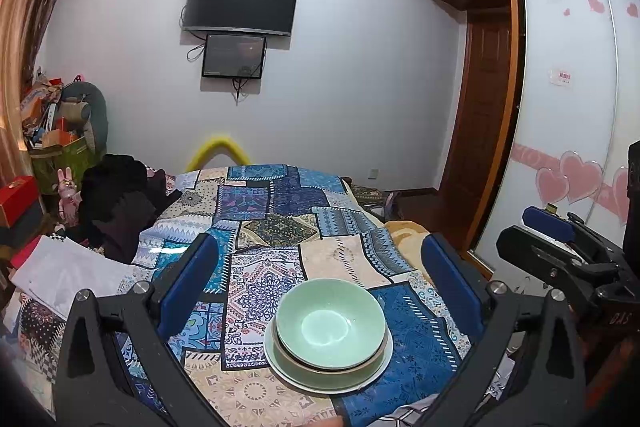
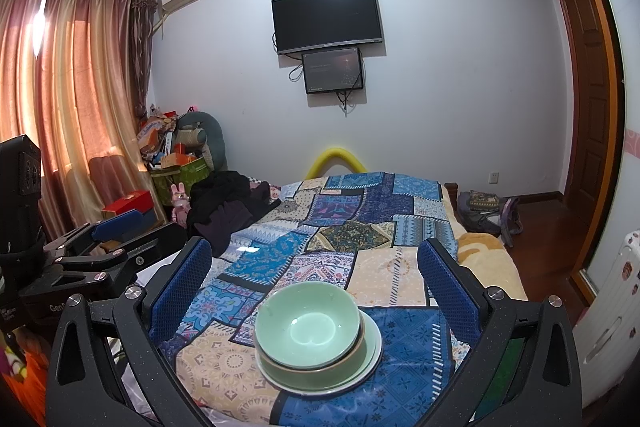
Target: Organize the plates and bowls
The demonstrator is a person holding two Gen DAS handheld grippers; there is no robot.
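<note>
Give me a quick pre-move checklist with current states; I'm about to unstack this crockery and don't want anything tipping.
1. Left gripper open, holding nothing: ok.
2. Right gripper open, holding nothing: ok.
3. Top bowl nested upright in the lower bowl: ok.
4. Stack centred on the plate: not ok, it sits toward the left side.
5. Patchwork cloth flat beneath the plate: ok.
6. Surface under the cloth firm: cannot tell.

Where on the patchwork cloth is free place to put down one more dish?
Free: the cloth beyond the bowl stack, up to its far edge, and the beige patches left of the stack. Crowded: the far left side, where dark clothes lie. Both tongs, left and right, are open and hold nothing.
</note>
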